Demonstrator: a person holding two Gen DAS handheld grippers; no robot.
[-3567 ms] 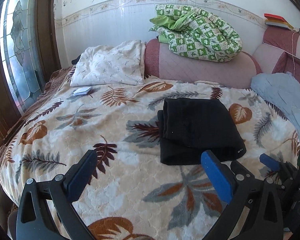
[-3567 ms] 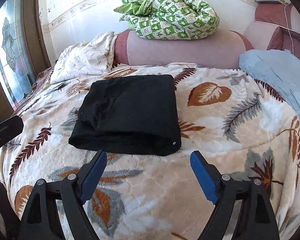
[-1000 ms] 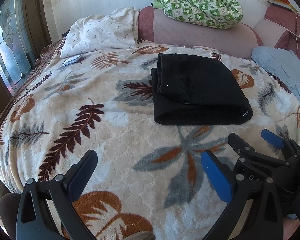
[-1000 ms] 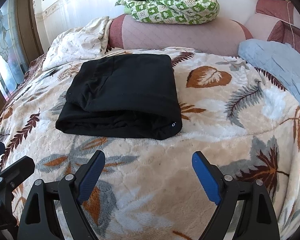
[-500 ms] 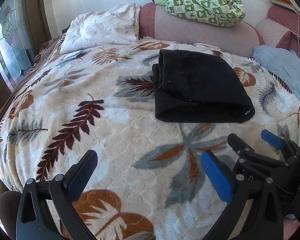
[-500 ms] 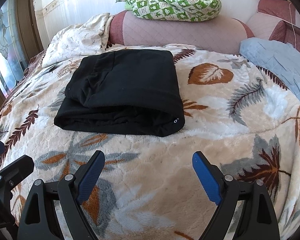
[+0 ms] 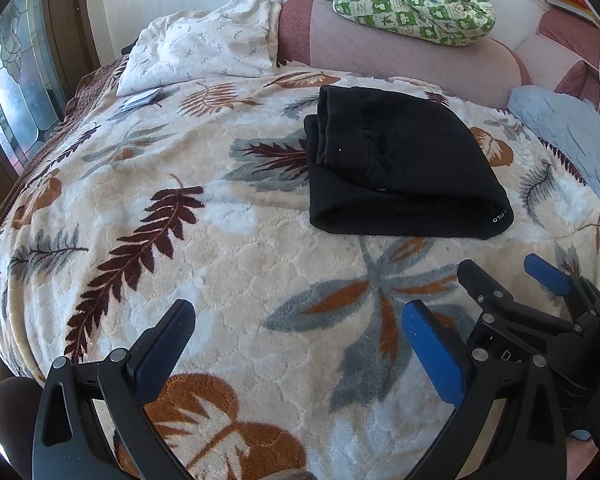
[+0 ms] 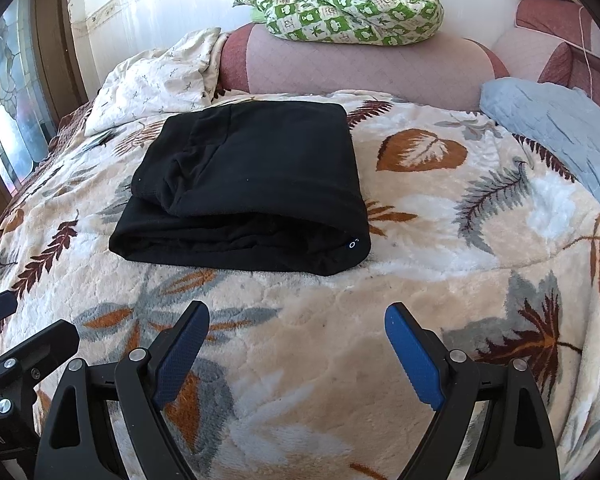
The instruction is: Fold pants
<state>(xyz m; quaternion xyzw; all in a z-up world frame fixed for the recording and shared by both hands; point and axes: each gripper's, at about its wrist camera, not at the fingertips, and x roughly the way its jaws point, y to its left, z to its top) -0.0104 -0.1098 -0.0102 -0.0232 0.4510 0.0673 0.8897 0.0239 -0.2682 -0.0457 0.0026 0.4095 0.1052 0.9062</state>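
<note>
Left gripper [image 7: 296, 340]: jaws spread wide, nothing between the blue pads; held low over the near part of the bed, clear of the cloth.
Right gripper [image 8: 296, 344]: jaws likewise wide apart, holding nothing; poised above the bedspread just short of the garment's near edge. Seen too from the left wrist view at lower right, just beside the left gripper.
Pants [image 8: 244, 184]: black, folded into a thick rectangular bundle, lying flat on the bed; rounded fold edge toward the grippers, upper layer set back from the lower along the left side. Small white lettering on the near right corner [image 7: 498, 216], too small to read fully.
Bedspread [image 7: 228, 240]: cream plush with brown, rust and grey leaf print, covering the bed; pants resting on it.
Pillow [image 7: 204, 54]: cream with small sprig print, at the far left of the bed, leaning against the headboard.
Headboard [image 8: 364, 68]: padded, pink and dusty red, behind the pants.
Quilt [image 8: 340, 0]: green-and-white patterned, bundled on top of the headboard.
Blue cloth [image 8: 556, 128]: pale blue, lying at the right edge of the bed, well apart from the pants.
Small packet [image 7: 140, 100]: flat, on the bedspread just beside the pillow.
Window [image 7: 16, 88]: leaded glass, at left.
</note>
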